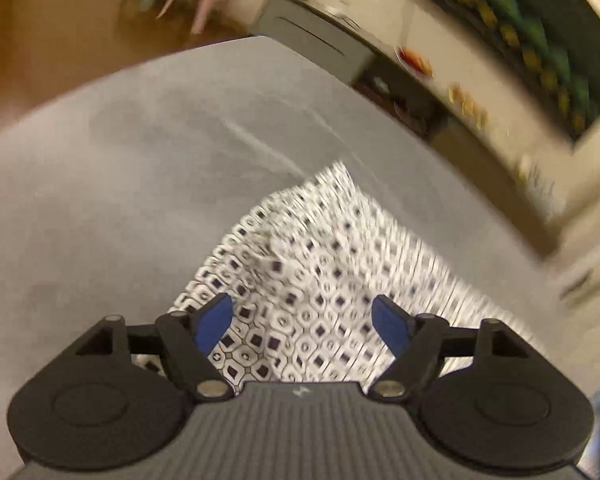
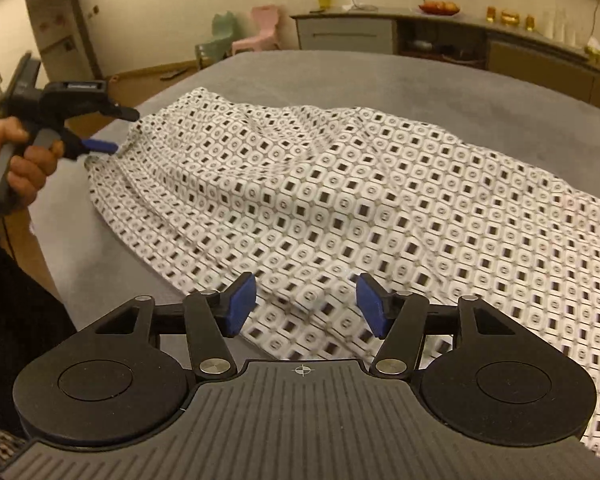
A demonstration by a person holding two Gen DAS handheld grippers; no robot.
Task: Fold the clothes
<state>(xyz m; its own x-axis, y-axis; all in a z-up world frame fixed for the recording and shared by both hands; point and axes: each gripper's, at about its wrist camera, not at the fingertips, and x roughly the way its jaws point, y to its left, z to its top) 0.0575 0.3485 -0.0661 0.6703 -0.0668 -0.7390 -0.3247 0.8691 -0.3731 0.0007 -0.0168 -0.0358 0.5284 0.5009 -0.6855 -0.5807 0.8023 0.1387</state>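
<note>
Patterned garment lying spread and rumpled across the grey table; both grippers standing open over it.

The garment (image 2: 340,184) is resting on the table (image 2: 380,76), one edge lying along the near-left edge. The right gripper (image 2: 306,306) is hovering with fingers spread over the near hem; the left gripper (image 2: 112,132), fingers likewise spread, is nearing the left edge. Risk: the left view is blurring, suggesting fast motion, so a pinch could be catching one layer only or dragging cloth over the table's edge.
</note>
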